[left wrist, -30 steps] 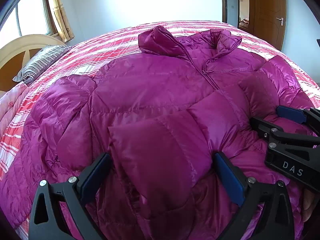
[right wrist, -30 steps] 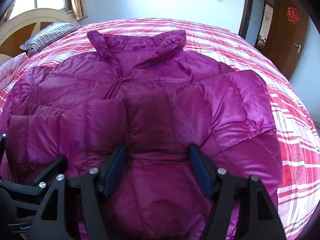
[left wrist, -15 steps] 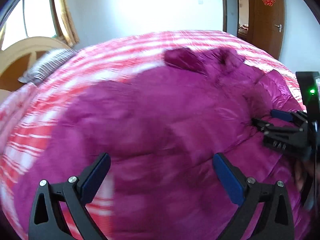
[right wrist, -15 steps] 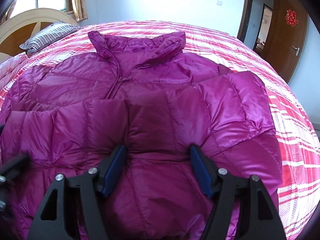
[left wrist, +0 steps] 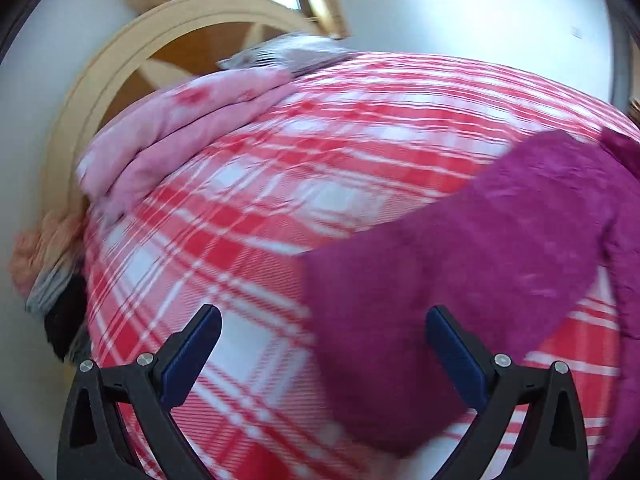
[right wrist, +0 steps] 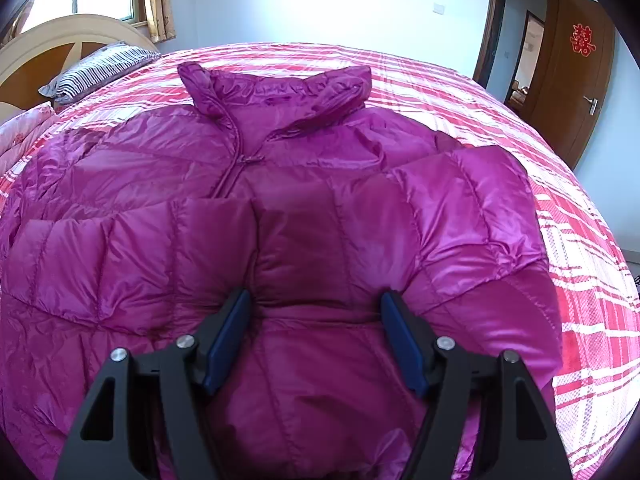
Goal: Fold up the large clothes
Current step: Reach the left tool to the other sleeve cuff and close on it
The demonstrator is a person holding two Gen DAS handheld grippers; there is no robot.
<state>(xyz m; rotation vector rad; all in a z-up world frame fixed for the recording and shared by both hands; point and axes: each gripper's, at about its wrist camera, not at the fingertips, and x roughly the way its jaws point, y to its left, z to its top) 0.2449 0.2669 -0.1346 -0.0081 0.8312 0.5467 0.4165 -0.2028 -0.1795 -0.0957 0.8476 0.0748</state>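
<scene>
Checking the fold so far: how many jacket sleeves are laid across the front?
2. In the right wrist view, one sleeve lies across the jacket from the left, and the other sleeve comes from the right; they meet near the middle, ahead of the open right gripper.

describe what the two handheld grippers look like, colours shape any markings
Both match. The left gripper and right gripper each have two black plastic fingers with triangular cut-outs, splayed in a V. Flat dark blue pads line the inner faces, and round silver screws sit on top. No cables, lettering or sleeves show.
</scene>
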